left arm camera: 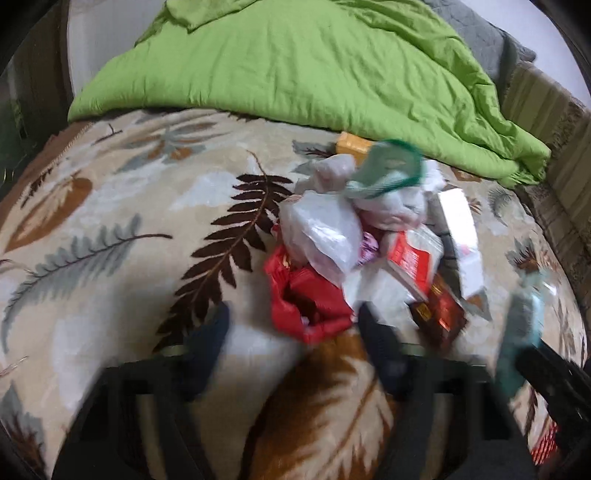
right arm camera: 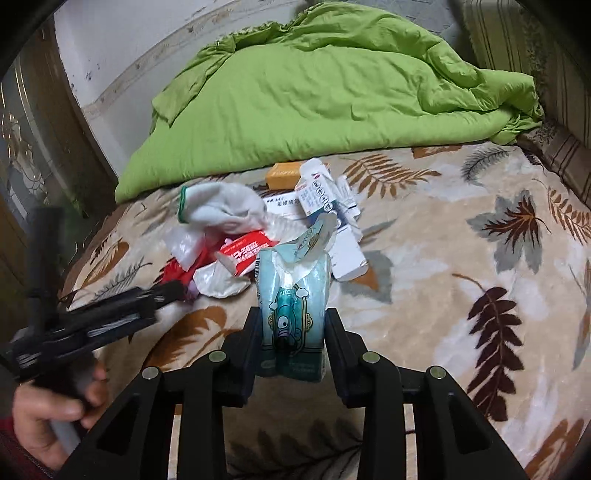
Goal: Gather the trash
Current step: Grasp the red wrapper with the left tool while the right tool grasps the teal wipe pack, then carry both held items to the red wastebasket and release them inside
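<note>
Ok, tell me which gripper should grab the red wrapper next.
Left. The left gripper is open right at the red wrapper, while the right gripper is shut on a teal tissue pack.

Bed surroundings, both wrist views.
Leaf-print beige blanket (right arm camera: 461,240) covers the bed; rumpled lime-green duvet (right arm camera: 314,96) heaped along its far edge. Grey quilted pillow (left arm camera: 476,29) behind duvet. Striped upholstered panel (right arm camera: 517,40) at right, white wall (right arm camera: 122,48) beyond.
</note>
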Demonstrator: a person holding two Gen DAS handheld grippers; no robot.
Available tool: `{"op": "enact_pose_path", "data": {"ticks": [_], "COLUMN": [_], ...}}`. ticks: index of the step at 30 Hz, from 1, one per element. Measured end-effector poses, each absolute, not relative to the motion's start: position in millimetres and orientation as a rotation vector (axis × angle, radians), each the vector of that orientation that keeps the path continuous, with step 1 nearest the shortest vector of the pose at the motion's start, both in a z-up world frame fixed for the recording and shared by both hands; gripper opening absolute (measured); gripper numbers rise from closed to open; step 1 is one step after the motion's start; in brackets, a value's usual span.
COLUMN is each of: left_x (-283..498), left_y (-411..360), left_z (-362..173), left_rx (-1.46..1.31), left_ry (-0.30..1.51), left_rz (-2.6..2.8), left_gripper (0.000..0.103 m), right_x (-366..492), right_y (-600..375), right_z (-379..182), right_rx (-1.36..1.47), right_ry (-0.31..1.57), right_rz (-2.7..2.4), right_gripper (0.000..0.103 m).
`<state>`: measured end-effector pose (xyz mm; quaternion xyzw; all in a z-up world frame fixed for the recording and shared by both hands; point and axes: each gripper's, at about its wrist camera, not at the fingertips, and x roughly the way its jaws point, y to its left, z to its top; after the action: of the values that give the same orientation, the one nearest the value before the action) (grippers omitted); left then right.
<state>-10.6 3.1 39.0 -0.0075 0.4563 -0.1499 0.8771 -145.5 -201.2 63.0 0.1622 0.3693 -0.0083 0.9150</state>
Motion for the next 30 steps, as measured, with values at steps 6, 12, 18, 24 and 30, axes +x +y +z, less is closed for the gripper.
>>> {"op": "enact_pose_path", "data": {"ticks": [6, 12, 18, 24, 30], "left_x": [-14.4, -69.2, -93.6, -96.2, -95.9], "left_y": [22.5, 26.8, 3.0, -5.2, -4.6], "left_z": [37.5, 62.4, 74.2, 74.0, 73.2], "left_rx": [-0.128, -0.114, 0.015, 0.050, 0.047], "left_ry": [0.944, 0.884, 0.752, 0.724, 0.724], "left_rz": [-0.346, -0.427, -0.470, -0.479, -0.478], "left_gripper": [0.034, 0.034, 0.034, 0.034, 0.034], "right_x": [-140.9, -144.5, -145.4, -147.5, -146.7], "right_y": [-196.4, -199.6, -199.0, -203.9, -204.0], "right_z": [64.9, 68.0, 68.1, 68.6, 68.7], "right_rx": [0.326, 0.342, 0.338, 0.332, 0.325], "right_ry": [0.760, 0.734, 0.732, 0.727, 0.726], "right_rz": [0.026, 0.026, 0.009, -0.023, -0.025], "right_gripper": [0.036, 0.036, 0.036, 0.036, 0.036]}}
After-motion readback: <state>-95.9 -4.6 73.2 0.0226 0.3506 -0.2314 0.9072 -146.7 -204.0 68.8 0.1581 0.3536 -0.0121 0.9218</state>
